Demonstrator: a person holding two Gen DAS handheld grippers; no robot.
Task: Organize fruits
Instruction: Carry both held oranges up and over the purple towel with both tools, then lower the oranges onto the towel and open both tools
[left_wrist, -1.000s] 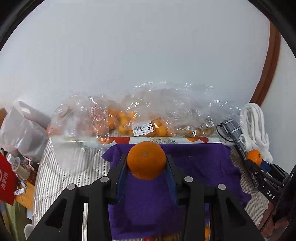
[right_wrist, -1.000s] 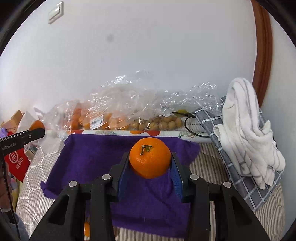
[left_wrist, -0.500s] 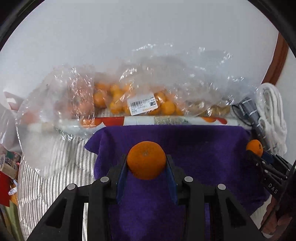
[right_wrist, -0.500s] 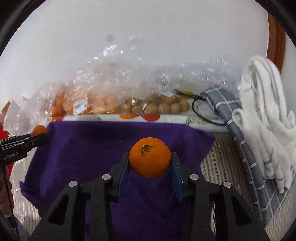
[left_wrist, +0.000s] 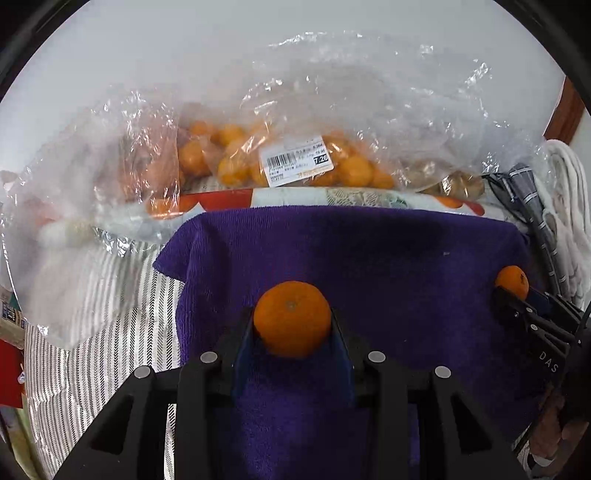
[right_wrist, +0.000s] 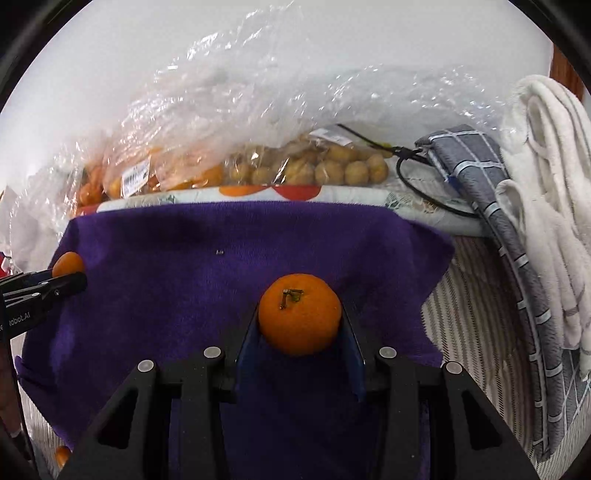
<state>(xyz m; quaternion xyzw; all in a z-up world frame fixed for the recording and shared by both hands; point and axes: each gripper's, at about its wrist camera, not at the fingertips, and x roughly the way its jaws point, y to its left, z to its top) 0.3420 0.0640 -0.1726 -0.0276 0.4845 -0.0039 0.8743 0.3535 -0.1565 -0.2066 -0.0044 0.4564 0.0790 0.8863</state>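
While the left claw (left_wrist: 292, 332) gripped a round orange tangerine (left_wrist: 291, 318) above the purple terry cloth (left_wrist: 388, 266), the right claw (right_wrist: 300, 328) clamped a second stemmed orange tangerine (right_wrist: 299, 314) over the same cloth, in front of clear plastic bags of small orange fruit (left_wrist: 280, 166).
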